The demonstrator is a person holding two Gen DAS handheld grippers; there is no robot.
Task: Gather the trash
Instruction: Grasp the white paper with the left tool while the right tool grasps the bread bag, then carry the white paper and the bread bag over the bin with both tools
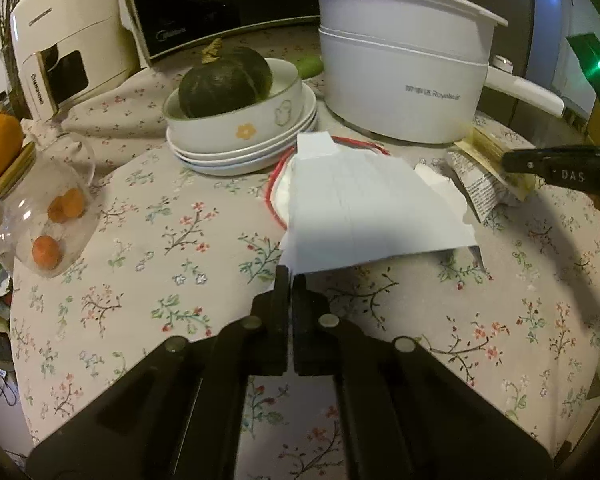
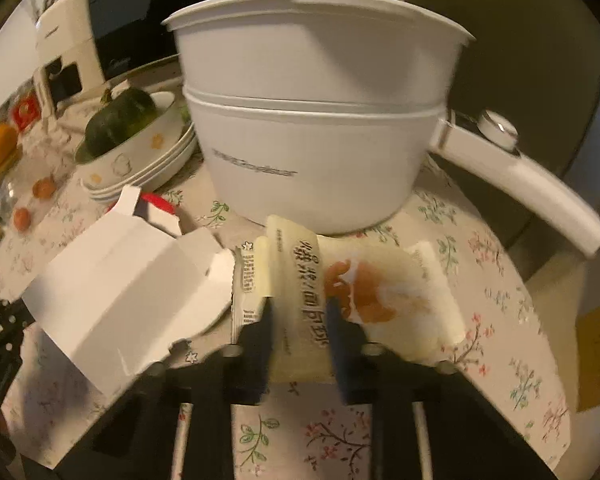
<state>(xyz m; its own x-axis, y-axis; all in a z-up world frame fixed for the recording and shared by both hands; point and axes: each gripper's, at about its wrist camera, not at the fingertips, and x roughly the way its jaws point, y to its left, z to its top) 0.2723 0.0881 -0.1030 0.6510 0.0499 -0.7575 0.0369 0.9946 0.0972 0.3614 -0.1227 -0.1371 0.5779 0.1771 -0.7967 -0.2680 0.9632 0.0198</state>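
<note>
left gripper (image 1: 290,276) closed, pinching the near corner of the flattened white carton (image 1: 364,208), likely to lift it off the floral tablecloth (image 1: 160,300). right gripper (image 2: 300,308) straddles the yellow snack wrapper (image 2: 364,292) before the white pot (image 2: 320,128); jaws part-closed, grip unclear.

A beige cloth-covered surface (image 1: 148,240) carries a print of small red, white and blue flowers on brown twigs with green leaves. At centre lies a plain white flattened cardboard box (image 1: 364,208). The pale yellow snack wrapper (image 2: 364,280) shows black characters and an orange-brown picture. In the upper left, a dark green squat pumpkin (image 1: 224,82) fills a white ceramic bowl (image 1: 240,120) with a yellow flower.
</note>
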